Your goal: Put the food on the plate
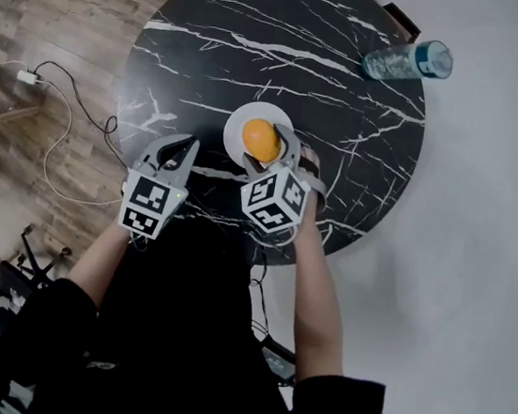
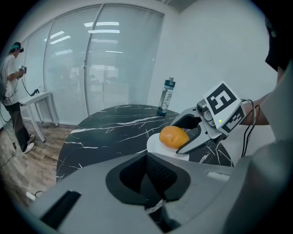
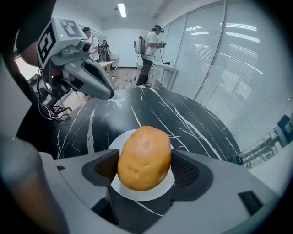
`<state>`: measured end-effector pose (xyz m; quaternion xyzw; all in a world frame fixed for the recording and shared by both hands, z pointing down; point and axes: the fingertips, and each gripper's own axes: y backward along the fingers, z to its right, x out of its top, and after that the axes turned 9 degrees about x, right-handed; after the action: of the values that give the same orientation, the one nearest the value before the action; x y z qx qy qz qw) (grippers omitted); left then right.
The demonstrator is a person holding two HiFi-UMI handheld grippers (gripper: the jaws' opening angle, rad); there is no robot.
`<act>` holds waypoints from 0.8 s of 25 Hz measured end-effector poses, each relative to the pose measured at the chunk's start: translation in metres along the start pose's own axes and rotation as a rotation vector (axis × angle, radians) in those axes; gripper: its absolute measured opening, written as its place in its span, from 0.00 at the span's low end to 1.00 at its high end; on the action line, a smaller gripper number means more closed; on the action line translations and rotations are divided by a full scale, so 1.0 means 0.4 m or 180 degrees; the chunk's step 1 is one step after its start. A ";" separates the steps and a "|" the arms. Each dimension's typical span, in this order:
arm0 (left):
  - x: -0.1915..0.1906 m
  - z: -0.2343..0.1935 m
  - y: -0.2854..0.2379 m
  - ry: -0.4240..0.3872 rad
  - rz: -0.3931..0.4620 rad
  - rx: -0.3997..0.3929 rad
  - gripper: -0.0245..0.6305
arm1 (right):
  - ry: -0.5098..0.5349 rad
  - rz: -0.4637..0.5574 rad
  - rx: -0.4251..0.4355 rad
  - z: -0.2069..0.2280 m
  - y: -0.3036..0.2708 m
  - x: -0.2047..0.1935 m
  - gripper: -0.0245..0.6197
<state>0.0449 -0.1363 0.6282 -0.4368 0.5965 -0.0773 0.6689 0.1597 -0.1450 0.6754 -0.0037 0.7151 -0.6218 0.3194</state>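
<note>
The left tongs (image 2: 154, 189), pressed together and empty, face the right tongs (image 2: 178, 137) clamping a potato (image 2: 172, 136) over a white plate (image 2: 153, 144) on the counter (image 2: 110, 132).

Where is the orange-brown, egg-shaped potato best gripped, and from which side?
Across its narrower waist, from the person's side, as the right gripper does over the white round plate. The orange-brown, egg-shaped potato is longer than wide, so its broad flanks likely seat the jaws better than its ends.
</note>
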 end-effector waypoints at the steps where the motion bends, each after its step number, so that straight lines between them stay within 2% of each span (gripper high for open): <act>1: -0.003 -0.001 0.000 0.0008 -0.0015 -0.0001 0.04 | -0.0009 -0.0005 0.0006 0.000 -0.003 0.000 0.57; 20: -0.029 0.001 0.014 0.0052 -0.0114 -0.0010 0.04 | -0.0226 -0.0136 0.0171 -0.010 -0.048 -0.025 0.57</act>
<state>0.0397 -0.1253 0.6329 -0.4478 0.5941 -0.0919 0.6618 0.1583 -0.1418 0.6973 -0.0325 0.6861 -0.6469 0.3313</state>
